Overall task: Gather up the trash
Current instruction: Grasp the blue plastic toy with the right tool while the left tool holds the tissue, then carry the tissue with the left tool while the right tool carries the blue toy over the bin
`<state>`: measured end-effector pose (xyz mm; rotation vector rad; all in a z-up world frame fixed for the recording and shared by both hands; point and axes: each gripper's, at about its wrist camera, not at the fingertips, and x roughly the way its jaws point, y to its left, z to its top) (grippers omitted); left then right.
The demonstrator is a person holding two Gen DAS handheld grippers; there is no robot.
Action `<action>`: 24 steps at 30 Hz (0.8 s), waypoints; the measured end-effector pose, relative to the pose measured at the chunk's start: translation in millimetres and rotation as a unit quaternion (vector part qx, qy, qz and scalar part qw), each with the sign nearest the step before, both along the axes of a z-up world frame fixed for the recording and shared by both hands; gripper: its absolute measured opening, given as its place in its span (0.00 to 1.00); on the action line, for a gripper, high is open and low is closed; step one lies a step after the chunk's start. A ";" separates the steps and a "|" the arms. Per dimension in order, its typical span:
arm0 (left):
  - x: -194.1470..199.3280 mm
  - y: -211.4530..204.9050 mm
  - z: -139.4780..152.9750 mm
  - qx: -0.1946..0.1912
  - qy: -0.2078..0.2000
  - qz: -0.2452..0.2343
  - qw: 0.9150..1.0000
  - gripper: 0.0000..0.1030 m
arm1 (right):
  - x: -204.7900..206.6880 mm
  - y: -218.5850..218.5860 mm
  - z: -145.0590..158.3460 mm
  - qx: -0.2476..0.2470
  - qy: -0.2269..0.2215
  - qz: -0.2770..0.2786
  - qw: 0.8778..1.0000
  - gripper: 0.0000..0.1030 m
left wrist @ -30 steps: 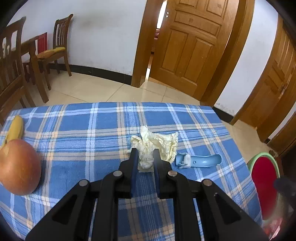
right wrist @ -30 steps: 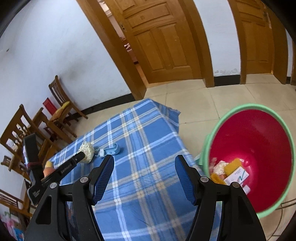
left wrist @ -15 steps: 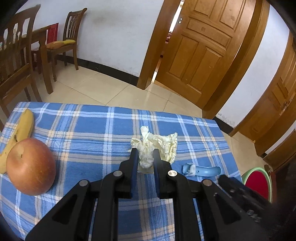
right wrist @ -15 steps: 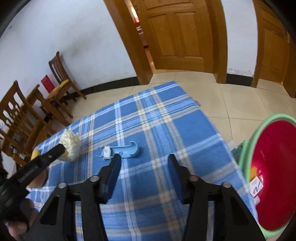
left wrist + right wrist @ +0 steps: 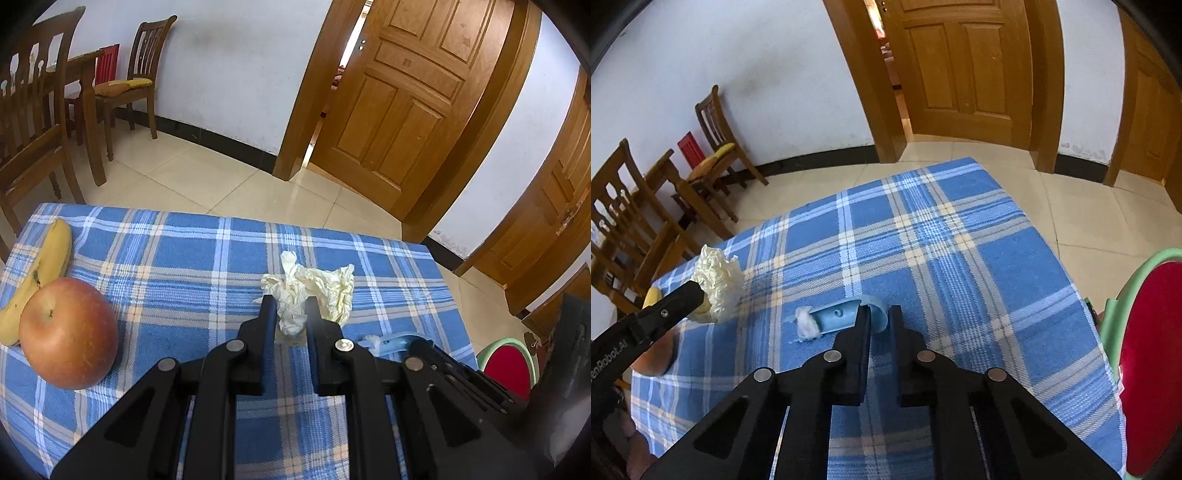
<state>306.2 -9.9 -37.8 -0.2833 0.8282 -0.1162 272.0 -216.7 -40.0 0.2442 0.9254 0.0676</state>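
The left gripper (image 5: 290,321) has its fingers clamped on a crumpled wad of tissue (image 5: 310,291), pale cream and full of creases, held just above the blue checked tablecloth (image 5: 184,266). A thing like that weighs almost nothing and squashes flat under the pads, so I'd judge the grip safe as long as a good thickness of paper sits between them; the loose flap hanging out to the right could flutter or tear, but it won't break anything

The right gripper (image 5: 877,317) has come together on the rounded end of a small light-blue plastic piece (image 5: 846,317) lying on the cloth, with a tuft of white fluff (image 5: 807,326) stuck at its other end. The fingers look closed on that curved lip, though I can't tell how much plastic is really caught. It looks hard, smooth and light, so to my eye it may slip or pivot out of a pinch taken so near its edge; a hold further along the straight body would seem steadier. The fluff may drop off when it lifts

An apple (image 5: 68,334) and a banana (image 5: 40,273) sit at the left side of the table, not trash by the look of them. The red bin with the green rim (image 5: 1145,354) stands on the floor just off the table's right edge
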 end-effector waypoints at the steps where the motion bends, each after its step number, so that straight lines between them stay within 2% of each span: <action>1: -0.9 -0.4 0.6 0.000 -0.001 0.000 1.000 0.14 | -1.9 -1.0 1.9 0.000 -0.002 0.001 1.000 0.07; 14: -12.9 -20.8 11.6 0.004 -0.011 -0.029 1.000 0.14 | -59.6 -30.9 35.6 0.017 -0.041 -0.015 0.999 0.04; 24: -29.7 -54.6 20.2 0.015 -0.023 -0.071 0.997 0.14 | -122.1 -81.9 58.4 0.040 -0.076 -0.077 0.993 0.05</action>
